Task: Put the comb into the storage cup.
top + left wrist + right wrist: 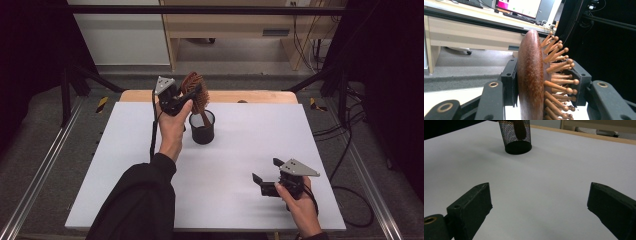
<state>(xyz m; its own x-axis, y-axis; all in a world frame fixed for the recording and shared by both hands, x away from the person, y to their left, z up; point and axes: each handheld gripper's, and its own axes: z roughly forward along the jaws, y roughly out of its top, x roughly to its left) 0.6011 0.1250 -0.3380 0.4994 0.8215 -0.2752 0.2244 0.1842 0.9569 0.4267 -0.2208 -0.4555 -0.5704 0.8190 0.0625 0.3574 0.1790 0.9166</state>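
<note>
Brush (195,90) handle end hidden in mesh cup (202,128).
Left gripper (187,97) raised, clamping brush head; right gripper (266,176) low, jaws apart.

The high view looks forward and down from above the person's side onto the white-topped counter (225,165), with shelving beyond its far edge. The left gripper view sits close behind the brown wooden hairbrush with peg bristles (531,75) and faces level toward a far desk. The right gripper view rides low over the counter's near right part, facing far and left. It shares the black mesh cup (516,137) with the high view (202,127).
</note>
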